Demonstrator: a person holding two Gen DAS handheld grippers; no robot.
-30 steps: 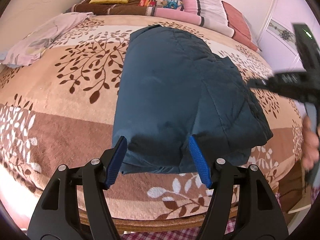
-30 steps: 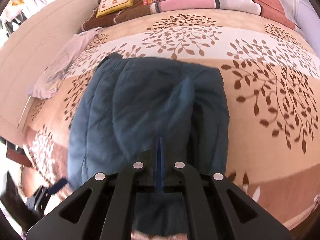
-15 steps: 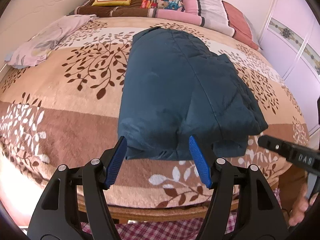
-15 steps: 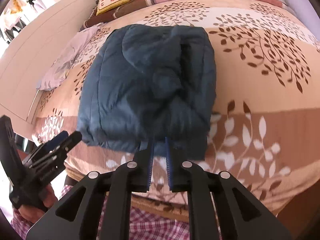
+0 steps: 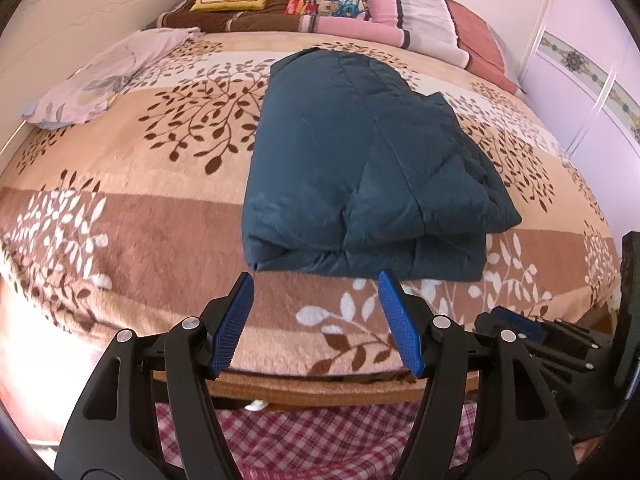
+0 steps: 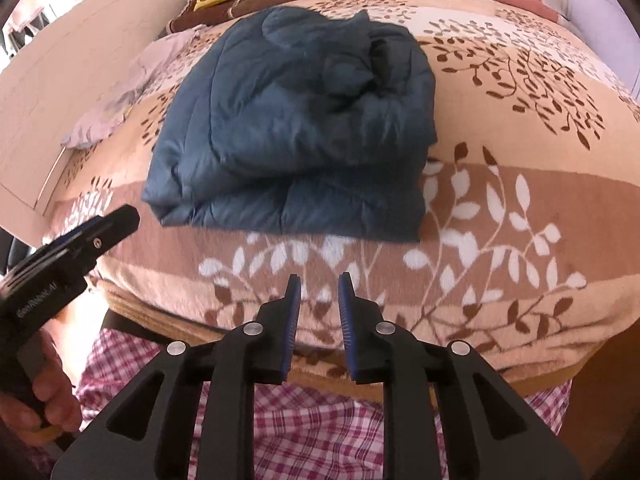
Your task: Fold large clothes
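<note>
My left hand-held gripper (image 5: 316, 280) is spread wide with nothing between its blue pads, hovering at the bottom of the frame just short of the near edge of the dark blue padded jacket (image 5: 360, 168). The jacket lies folded in a thick bundle mid-frame on the leaf-patterned blanket (image 5: 120, 168) covering the bed. My right hand-held gripper (image 6: 318, 280) is narrowly parted, empty, low centre over the blanket's edge, apart from the jacket (image 6: 288, 112)
</note>
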